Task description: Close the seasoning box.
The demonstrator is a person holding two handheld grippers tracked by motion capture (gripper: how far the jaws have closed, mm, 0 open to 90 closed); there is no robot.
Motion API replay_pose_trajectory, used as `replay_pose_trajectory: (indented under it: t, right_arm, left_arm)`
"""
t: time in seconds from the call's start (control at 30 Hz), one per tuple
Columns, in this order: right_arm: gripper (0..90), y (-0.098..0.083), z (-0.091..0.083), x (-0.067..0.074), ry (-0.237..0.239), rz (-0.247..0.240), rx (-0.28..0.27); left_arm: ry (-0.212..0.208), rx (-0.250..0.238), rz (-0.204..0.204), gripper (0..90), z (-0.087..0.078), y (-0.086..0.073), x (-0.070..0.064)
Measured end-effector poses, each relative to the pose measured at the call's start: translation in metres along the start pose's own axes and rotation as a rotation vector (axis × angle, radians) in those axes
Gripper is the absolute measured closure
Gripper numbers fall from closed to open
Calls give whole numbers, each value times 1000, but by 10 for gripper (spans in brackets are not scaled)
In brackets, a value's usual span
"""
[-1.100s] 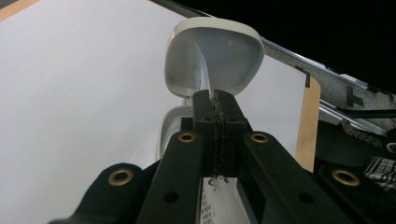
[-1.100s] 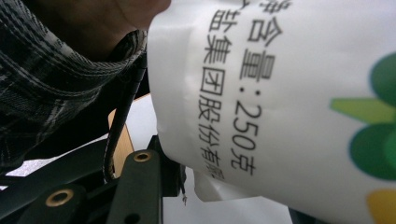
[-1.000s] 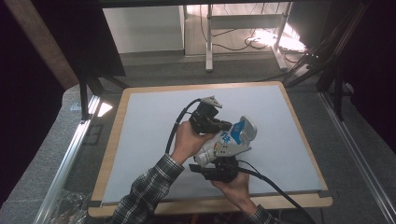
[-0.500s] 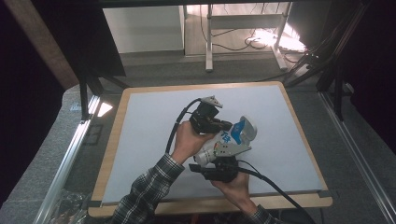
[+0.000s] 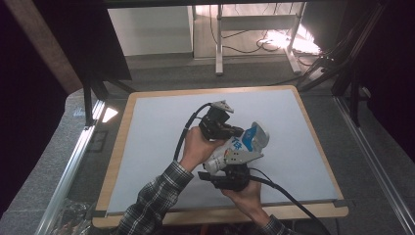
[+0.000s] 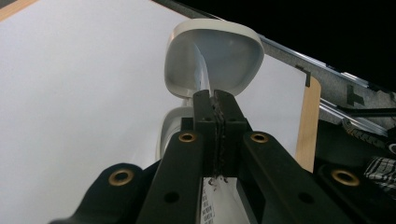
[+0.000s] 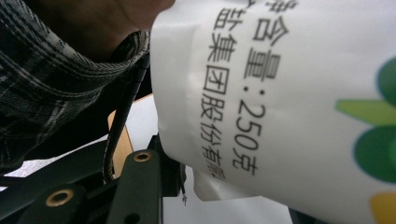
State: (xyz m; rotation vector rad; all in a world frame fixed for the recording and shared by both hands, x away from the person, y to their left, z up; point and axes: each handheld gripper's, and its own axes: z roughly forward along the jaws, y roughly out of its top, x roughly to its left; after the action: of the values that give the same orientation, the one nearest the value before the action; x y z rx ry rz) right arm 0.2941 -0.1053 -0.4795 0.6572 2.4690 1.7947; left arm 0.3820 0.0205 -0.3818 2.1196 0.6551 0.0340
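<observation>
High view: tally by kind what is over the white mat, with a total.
White printed pouch: 1
Hand-held gripper: 2, left and right, both shut on the pouch
Hand: 2, left and right
Total: 5

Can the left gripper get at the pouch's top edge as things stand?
Likely yes: the left gripper is already shut on the white pouch at a thin edge, while the right gripper holds its body.

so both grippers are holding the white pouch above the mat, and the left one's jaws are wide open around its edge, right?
Not quite. The left gripper has its jaws shut tight on the thin edge of the white pouch, as the left gripper view shows. The rest holds: the right gripper holds it too, above the mat.
</observation>
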Motion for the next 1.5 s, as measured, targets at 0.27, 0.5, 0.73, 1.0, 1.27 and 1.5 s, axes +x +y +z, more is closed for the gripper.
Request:
replay_pose_trajectory:
  t: [0.27, 0.5, 0.73, 1.0, 1.27, 1.5]
  right_arm:
    - [597, 0, 0, 0, -1, 0, 1]
    - [597, 1, 0, 0, -2, -1, 1]
    - [597, 1, 0, 0, -1, 1, -1]
    - [596, 1, 0, 1, -1, 6, -5]
    - [596, 2, 0, 0, 0, 10, -6]
    - [597, 2, 0, 0, 4, 18, -2]
  left_arm:
    - [-2, 3, -1, 889, 0, 0, 0]
    - [-3, 5, 0, 889, 0, 1, 0]
    - [-3, 10, 0, 889, 1, 2, 0]
    - [-2, 16, 2, 889, 1, 3, 0]
    - [1, 17, 4, 890, 1, 3, 0]
    - [5, 22, 10, 890, 1, 4, 0]
